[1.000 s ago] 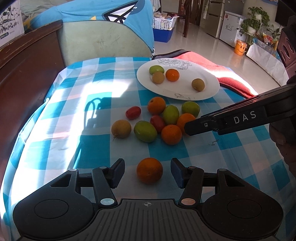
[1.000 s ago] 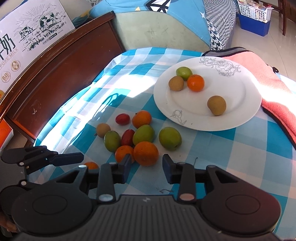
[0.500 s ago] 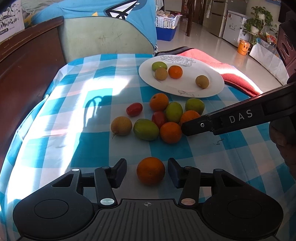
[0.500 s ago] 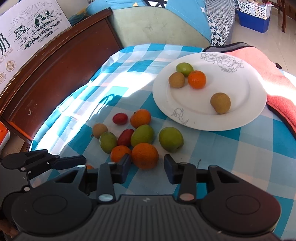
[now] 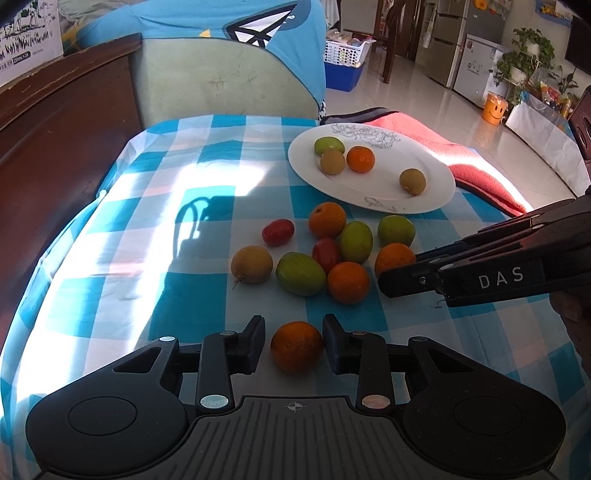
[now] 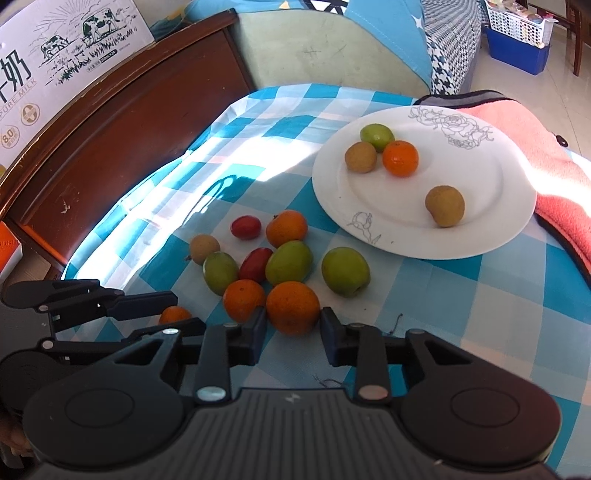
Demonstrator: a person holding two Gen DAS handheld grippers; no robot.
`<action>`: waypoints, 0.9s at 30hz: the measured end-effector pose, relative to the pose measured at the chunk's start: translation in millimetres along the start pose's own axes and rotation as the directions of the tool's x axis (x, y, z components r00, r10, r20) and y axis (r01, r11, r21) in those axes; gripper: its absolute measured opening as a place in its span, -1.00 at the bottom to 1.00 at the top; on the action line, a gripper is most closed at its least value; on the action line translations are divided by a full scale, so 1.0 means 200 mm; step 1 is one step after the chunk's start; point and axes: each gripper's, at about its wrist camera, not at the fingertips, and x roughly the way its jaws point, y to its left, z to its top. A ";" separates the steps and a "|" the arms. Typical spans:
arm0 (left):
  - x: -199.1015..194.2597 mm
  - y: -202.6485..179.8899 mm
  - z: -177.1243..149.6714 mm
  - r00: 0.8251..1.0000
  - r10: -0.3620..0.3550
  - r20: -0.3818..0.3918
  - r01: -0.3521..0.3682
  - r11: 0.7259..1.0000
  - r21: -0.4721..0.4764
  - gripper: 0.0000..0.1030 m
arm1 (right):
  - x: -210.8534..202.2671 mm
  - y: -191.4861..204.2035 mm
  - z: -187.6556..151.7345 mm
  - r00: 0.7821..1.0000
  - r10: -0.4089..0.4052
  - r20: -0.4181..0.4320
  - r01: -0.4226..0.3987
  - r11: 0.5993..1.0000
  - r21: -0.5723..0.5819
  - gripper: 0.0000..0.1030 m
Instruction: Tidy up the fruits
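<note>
A lone orange lies on the checked counter nearest the camera, between the closing jaws of the left gripper, the right pad touching it, the left a hair off; in the loose fruit cluster, another orange sits between the closing jaws of the right gripper, both pads against it; beyond lies the white plate holding four fruits.

Blue-white checked cloth covered the worktop. Coral blanket lay at its far right edge. Behind: dark wood headboard w/ milk carton box atop it, pale green cushion, blue fabric. Bkgd: white basket on blue bin, potted plant, orange smiley bucket.
</note>
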 end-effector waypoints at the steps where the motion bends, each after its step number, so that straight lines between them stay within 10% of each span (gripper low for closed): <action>1: 0.00 0.00 0.00 1.000 0.000 0.001 0.000 1.000 -0.004 -0.39 | 0.00 0.01 0.00 1.000 -0.001 -0.002 0.001 1.000 -0.007 -0.38; 27: 0.01 0.02 0.00 1.000 0.011 0.001 -0.011 1.000 -0.026 -0.49 | 0.02 -0.01 0.00 1.000 0.009 -0.004 -0.009 0.999 0.031 -0.29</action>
